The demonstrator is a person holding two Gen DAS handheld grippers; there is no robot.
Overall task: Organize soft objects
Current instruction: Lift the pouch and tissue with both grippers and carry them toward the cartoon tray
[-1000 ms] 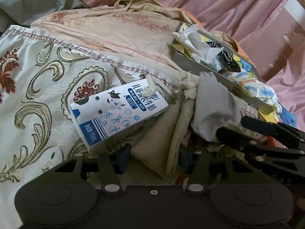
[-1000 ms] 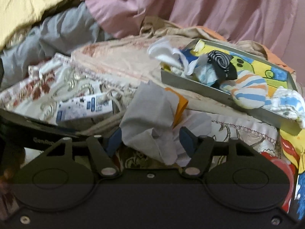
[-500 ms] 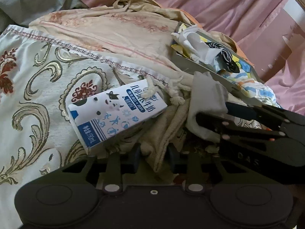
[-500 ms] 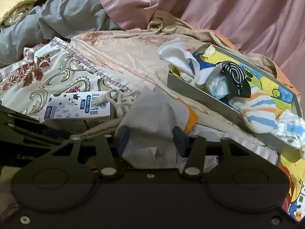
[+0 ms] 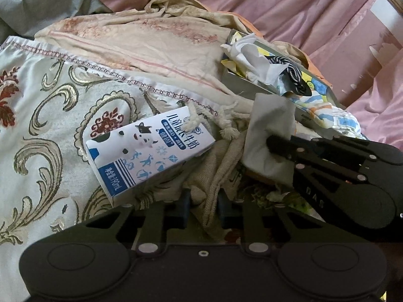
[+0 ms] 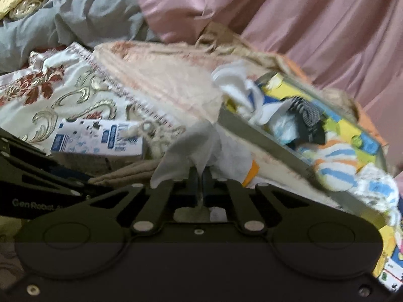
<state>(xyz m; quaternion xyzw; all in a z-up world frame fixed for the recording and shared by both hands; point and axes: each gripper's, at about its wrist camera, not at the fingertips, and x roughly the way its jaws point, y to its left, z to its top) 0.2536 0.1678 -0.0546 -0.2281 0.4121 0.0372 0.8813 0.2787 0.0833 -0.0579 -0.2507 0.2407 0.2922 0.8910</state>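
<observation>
Grasp step, both tongs. My right tongs are clamped on the grey cloth, bunched just ahead of them; my left tongs are closing on the beige bag between their tips. Next, as I judge: lift the cloth clear toward the tray, ahead and right.

Behind your work, a pink curtain fills the upper right; daylight glows through a window at the edge.
</observation>
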